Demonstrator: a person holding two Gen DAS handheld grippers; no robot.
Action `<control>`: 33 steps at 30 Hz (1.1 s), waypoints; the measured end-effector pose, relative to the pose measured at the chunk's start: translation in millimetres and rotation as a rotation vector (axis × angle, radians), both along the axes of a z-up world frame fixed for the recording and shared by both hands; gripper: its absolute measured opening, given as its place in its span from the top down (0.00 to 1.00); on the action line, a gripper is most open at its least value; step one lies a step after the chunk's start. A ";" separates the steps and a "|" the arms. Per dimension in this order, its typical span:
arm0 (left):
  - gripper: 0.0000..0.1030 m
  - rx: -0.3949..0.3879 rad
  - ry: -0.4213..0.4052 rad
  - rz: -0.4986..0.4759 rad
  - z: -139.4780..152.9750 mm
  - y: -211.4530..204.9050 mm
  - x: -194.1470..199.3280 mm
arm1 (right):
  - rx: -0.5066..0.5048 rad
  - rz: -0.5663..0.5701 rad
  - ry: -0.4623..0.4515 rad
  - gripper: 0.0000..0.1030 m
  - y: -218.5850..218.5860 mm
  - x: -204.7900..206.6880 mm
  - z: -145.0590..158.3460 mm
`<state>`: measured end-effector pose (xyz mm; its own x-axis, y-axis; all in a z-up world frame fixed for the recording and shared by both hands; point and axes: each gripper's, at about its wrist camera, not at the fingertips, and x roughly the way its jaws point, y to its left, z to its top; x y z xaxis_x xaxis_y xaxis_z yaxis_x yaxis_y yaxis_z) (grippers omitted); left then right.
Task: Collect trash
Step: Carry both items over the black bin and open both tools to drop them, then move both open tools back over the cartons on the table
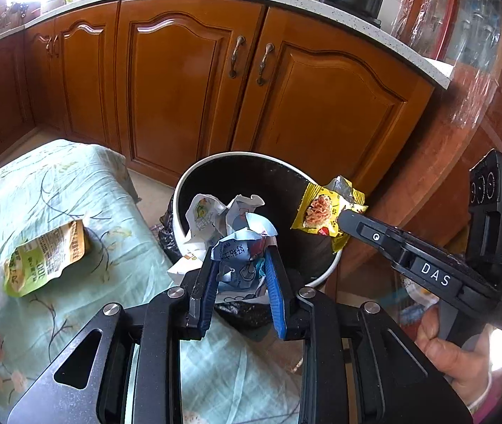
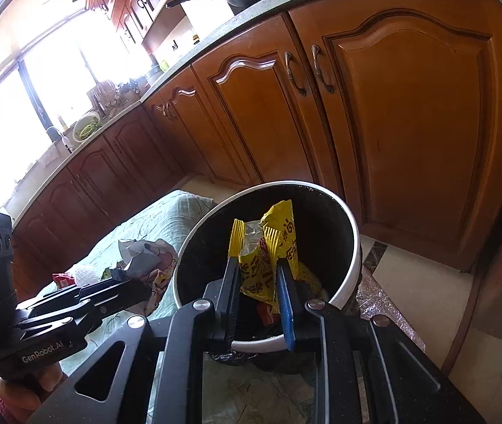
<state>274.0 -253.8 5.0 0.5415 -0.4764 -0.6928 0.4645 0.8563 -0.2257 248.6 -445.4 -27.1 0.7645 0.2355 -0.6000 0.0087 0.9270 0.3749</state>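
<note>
Yellow crinkled snack wrapper clamped in your right gripper, held over round white-rimmed trash bin with black liner. Crumpled white-and-blue printed wrapper pinched tight between your left gripper pads, at bin's near rim beside pale green floral cloth. Green-and-tan flat pouch lies on cloth, well left of bin. Brown wooden cabinet doors behind bin.

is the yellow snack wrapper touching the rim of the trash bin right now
Cannot tell. In both wrist views the yellow wrapper, clamped in the right tool, overlaps the bin; neither shows contact or a gap.
</note>
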 end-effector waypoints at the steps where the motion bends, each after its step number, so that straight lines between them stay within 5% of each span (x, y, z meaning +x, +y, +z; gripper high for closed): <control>1: 0.77 0.007 0.004 0.000 -1.7 -4.0 4.6 | 0.000 0.000 0.006 0.80 -1.5 3.8 -1.3; 7: 0.76 0.023 0.024 -0.016 -9.5 -21.3 21.5 | -0.012 -0.001 0.033 0.76 -5.3 16.7 -6.9; 16: 0.59 0.038 0.058 -0.023 -19.4 -27.5 30.5 | 0.035 -0.036 0.049 0.50 -20.0 21.1 -13.3; 25: 0.52 -0.022 0.071 0.036 -23.0 11.0 3.4 | 0.066 -0.042 0.012 0.25 -9.5 4.7 -9.2; 33: 0.51 -0.058 0.070 0.121 -25.9 60.8 -33.4 | 0.094 0.028 -0.014 0.16 27.5 -16.9 -10.9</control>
<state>240.6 -192.9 -20.9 0.5487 -0.4510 -0.7040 0.3403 0.8896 -0.3047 231.7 -418.0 -38.0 0.7651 0.3113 -0.5637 -0.0223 0.8877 0.4599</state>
